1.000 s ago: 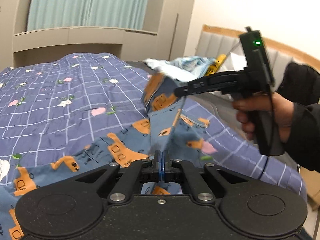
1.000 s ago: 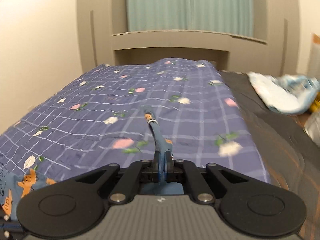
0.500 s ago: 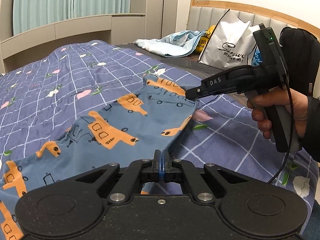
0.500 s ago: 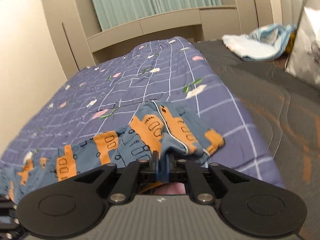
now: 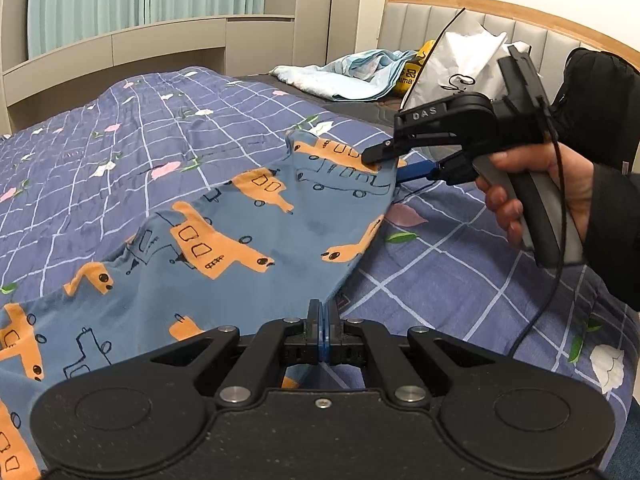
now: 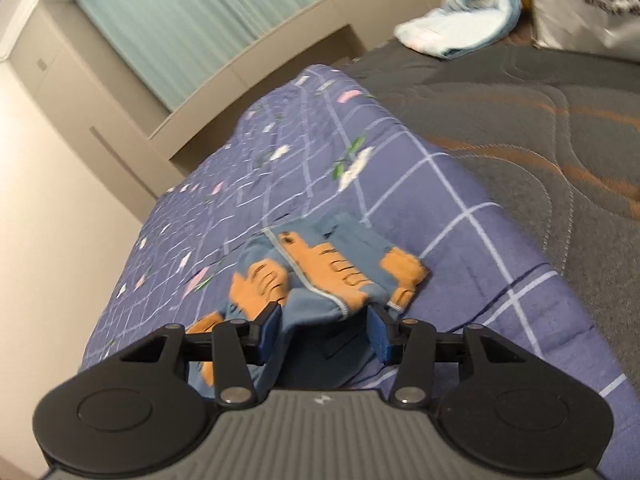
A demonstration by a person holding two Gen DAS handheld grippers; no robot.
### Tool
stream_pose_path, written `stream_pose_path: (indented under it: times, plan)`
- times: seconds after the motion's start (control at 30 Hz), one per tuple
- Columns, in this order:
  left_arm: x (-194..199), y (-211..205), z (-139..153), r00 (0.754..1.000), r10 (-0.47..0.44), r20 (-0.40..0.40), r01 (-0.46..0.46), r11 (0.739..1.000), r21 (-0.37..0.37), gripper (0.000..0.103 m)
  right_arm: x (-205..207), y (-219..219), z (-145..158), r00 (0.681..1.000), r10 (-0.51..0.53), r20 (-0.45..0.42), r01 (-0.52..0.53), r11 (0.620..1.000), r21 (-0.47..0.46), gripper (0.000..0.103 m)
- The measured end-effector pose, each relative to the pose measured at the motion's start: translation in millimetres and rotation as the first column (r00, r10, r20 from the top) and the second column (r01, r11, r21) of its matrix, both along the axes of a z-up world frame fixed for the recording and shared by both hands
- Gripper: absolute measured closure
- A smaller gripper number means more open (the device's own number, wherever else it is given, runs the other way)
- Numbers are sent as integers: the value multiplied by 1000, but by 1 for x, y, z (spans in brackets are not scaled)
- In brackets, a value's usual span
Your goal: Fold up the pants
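One white plastic shopping bag [image 5: 464, 64] stands beyond the right gripper [image 5: 386, 164]; what is in it cannot be seen. One pair of blue cotton pants with orange trucks [image 5: 248, 240] lies spread on the purple checked flower quilt [image 5: 120, 160], right in front of both grippers. One light blue crumpled cloth [image 5: 352, 74] sits far ahead. The left gripper [image 5: 323, 322] is pinched tight on the near edge of the pants. The right gripper, held by a hand in a black sleeve [image 5: 548, 196], has just been opening; its jaws stand about half apart, with the far corner of the pants loose between them.
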State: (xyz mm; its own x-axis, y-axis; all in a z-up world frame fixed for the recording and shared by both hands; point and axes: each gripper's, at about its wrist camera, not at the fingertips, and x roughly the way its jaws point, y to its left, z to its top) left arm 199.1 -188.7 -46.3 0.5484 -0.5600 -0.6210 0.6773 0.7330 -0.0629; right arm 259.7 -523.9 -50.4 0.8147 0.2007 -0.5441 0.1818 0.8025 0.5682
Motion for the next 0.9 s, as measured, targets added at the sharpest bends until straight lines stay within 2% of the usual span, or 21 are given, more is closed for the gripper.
stream_pose_path:
  times: [0.1,0.2,0.27,0.3,0.43,0.57,0.67,0.73,0.8,0.87,0.9]
  plan:
    - [0,-2,-2,1000,2,-5,-2,1000,0,103,6,-3,1,999,-32,-6,32,999,11,66]
    - [0,-3,-2,1000,4,-3,-4,1000,2,103,11,-11,3,998,-63,7,63,996,57,69]
    - [1,-4,-1,1000,7,-3,-7,1000,1,103,14,-13,8,996,-81,20,81,996,42,82]
    - [1,-4,0,1000,8,-1,-8,1000,-1,103,16,-13,11,996,-85,25,84,996,12,92]
    - [1,-5,2,1000,7,5,-7,1000,-3,103,20,-1,24,998,-32,45,37,994,-103,94]
    - [0,-5,1,1000,6,0,-6,1000,1,103,15,0,27,998,-31,54,38,991,-130,94]
    - [1,-7,3,1000,10,9,-10,1000,-7,103,10,6,34,995,-18,97,38,977,-209,95]
    - [1,-9,6,1000,10,23,-10,1000,-13,103,2,16,44,987,5,162,46,951,-307,95]
    - [1,-12,7,1000,6,30,-6,1000,-13,103,-8,28,51,974,17,225,79,909,-410,95]
    - [3,-17,5,1000,7,22,-7,1000,-2,103,-13,37,51,972,22,232,99,861,-499,95]
    - [5,-19,3,1000,12,15,-12,1000,6,103,-12,39,47,977,20,213,94,853,-513,95]
